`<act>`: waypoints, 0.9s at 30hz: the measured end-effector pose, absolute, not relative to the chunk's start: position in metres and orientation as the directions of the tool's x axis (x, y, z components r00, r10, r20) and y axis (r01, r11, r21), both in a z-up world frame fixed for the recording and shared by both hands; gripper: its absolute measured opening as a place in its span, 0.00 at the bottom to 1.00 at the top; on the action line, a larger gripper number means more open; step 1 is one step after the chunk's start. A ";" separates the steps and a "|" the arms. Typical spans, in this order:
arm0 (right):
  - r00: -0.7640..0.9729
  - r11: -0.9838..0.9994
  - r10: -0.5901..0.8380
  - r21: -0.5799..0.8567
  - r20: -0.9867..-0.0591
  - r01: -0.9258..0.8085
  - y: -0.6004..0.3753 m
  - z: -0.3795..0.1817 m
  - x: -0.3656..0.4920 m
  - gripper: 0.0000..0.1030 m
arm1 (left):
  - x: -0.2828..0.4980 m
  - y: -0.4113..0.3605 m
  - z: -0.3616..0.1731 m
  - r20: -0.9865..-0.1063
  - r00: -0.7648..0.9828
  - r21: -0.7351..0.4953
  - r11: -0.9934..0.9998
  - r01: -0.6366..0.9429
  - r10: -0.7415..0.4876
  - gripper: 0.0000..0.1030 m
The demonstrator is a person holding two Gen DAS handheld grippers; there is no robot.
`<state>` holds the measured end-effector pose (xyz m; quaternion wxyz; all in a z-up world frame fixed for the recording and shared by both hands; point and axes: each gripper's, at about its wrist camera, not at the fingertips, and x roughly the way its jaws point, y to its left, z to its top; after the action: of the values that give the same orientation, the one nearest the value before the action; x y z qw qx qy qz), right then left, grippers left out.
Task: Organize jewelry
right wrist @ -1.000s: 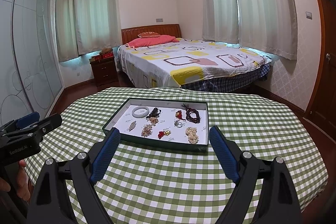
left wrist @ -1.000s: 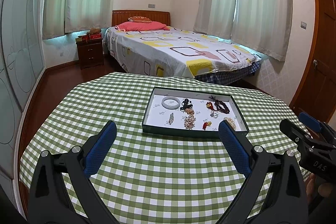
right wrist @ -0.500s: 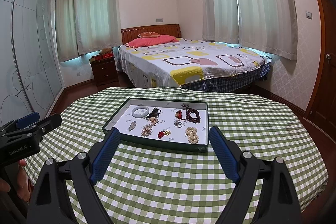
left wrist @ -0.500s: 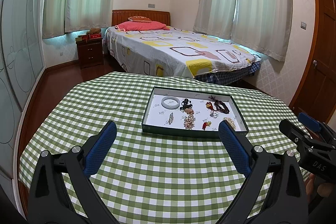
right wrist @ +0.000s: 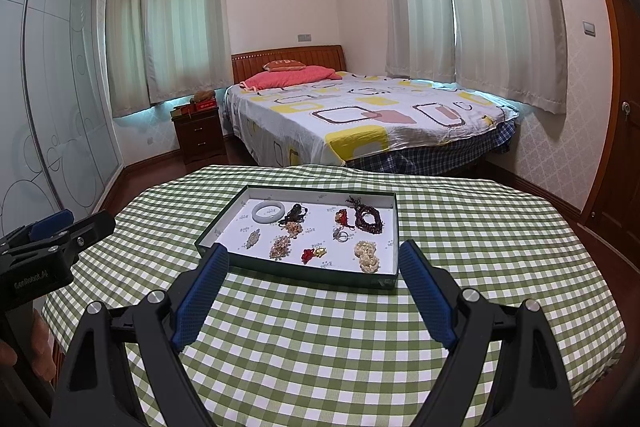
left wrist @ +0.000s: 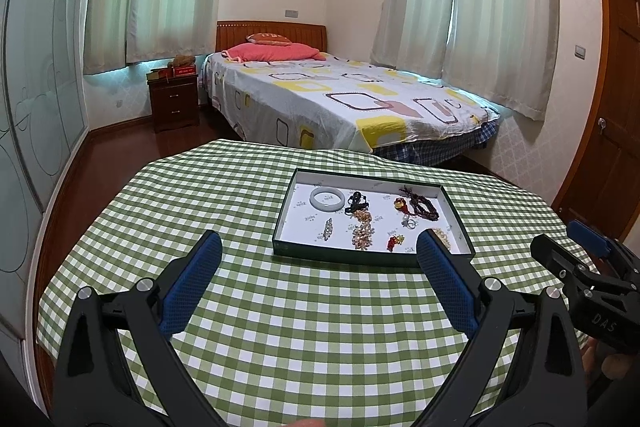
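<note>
A shallow dark green tray [left wrist: 360,256] [right wrist: 294,268] with a white floor lies on the checked table. In it lie a pale jade bangle [left wrist: 327,198] [right wrist: 269,212], a dark red bead bracelet [left wrist: 425,206] [right wrist: 369,218], a cream bead cluster [right wrist: 367,253], a red and gold charm [right wrist: 314,253], a ring [right wrist: 342,235] and several small pieces. My left gripper [left wrist: 320,239] hovers open short of the tray's near wall, nothing between its blue pads. My right gripper [right wrist: 314,251] also stands open and empty at the tray's near edge.
The round table wears a green and white checked cloth [left wrist: 280,327]. Behind it stand a bed [left wrist: 344,99], a dark nightstand [left wrist: 174,101] and a wardrobe on the left [right wrist: 48,115]. A wooden door [left wrist: 612,99] is at the right.
</note>
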<state>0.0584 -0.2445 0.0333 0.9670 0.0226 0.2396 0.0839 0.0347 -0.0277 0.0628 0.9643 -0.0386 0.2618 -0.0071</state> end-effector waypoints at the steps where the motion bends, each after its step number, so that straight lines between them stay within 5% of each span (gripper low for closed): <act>1: 0.871 0.985 0.174 0.084 -0.460 -0.152 -0.244 0.033 0.059 0.82 | 0.034 -0.027 0.063 -0.502 0.864 -0.079 0.997 -0.008 -0.032 0.95; 27: 0.862 0.984 0.177 0.091 -0.475 -0.152 -0.242 0.021 0.061 0.82 | 0.035 -0.033 0.059 -0.483 0.875 -0.026 0.999 0.022 -0.032 0.96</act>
<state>0.0612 -0.2425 0.0210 0.9646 0.0251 0.2485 0.0852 0.0354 -0.0331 0.0589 0.9682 -0.0098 0.2498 -0.0141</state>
